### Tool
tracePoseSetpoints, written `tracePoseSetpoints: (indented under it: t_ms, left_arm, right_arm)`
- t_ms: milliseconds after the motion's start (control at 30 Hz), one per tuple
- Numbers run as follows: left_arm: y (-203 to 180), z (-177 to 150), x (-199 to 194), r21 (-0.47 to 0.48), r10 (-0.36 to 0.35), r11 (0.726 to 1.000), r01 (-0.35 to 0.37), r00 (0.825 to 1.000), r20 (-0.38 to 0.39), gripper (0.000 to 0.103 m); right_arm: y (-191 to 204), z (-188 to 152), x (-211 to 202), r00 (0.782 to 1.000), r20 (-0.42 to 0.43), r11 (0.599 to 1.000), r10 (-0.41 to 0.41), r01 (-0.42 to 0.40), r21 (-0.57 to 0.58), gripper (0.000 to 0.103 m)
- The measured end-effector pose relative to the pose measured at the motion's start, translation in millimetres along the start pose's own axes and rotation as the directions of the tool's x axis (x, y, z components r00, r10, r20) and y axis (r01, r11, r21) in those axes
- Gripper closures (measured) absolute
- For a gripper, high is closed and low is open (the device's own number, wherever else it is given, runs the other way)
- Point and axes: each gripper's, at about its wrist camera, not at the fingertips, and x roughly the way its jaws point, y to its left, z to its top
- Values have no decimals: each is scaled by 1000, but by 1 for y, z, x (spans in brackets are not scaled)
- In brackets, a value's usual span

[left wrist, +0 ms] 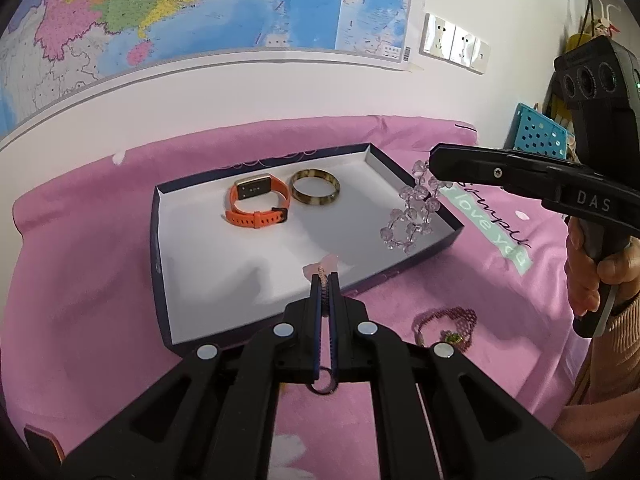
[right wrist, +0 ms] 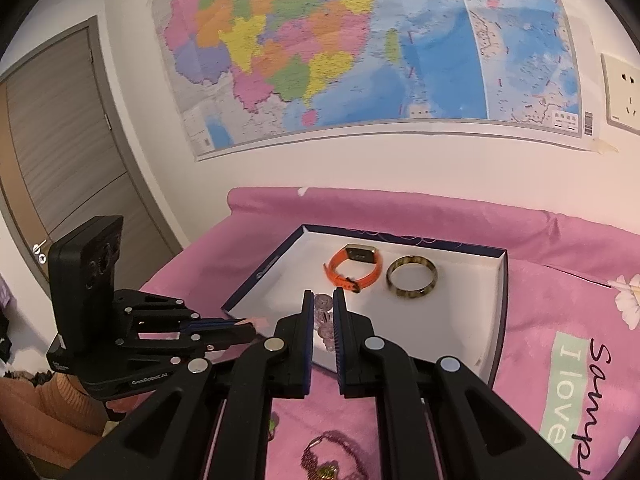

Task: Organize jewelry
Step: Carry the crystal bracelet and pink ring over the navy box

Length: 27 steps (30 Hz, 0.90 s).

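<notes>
A dark-rimmed white tray [left wrist: 160, 240] [right wrist: 500, 320] lies on the pink cloth. In it are an orange watch [left wrist: 258, 204] [right wrist: 354, 266] and a tortoiseshell bangle [left wrist: 315, 187] [right wrist: 412, 276]. My left gripper [left wrist: 325, 276] is shut on a thin pink chain with a pink charm [left wrist: 326, 265], held over the tray's near rim. My right gripper [right wrist: 322, 300] [left wrist: 434, 168] is shut on a clear crystal bead bracelet [left wrist: 412, 212] [right wrist: 323, 320] that hangs above the tray's right side. A purple beaded piece with a green stone [left wrist: 450, 326] [right wrist: 326, 460] lies on the cloth in front of the tray.
A map [left wrist: 180, 12] hangs on the wall behind, with wall sockets [left wrist: 454, 42] to its right. A blue perforated basket [left wrist: 536, 130] stands at the far right. A door [right wrist: 60, 152] is at the left. The cloth bears printed lettering [right wrist: 576, 392].
</notes>
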Motion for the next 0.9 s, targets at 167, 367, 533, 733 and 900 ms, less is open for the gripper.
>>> tracePoseSetpoints:
  t_ms: [167, 367, 533, 733, 900]
  left_arm:
    - [3, 7, 6, -1, 11, 1000, -11, 1000, 1, 100]
    - [5, 14, 13, 4, 26, 1000, -26, 1000, 4, 100]
    - [6, 19, 19, 6, 37, 999, -37, 999, -1, 100]
    - [7, 23, 25, 14, 48, 999, -48, 999, -4, 100]
    - [9, 27, 29, 17, 56, 998, -56, 998, -6, 100]
  right_arm:
    - [-7, 4, 10, 1000, -8, 1000, -10, 10, 12, 95]
    - [-13, 5, 19, 1000, -14, 1000, -18, 19, 24, 95]
    - [-18, 6, 25, 1000, -19, 999, -22, 22, 37, 95]
    - [-24, 8, 34, 999, -27, 998, -31, 32, 48, 95]
    - [-28, 11, 38, 999, -32, 998, -34, 35, 56, 95]
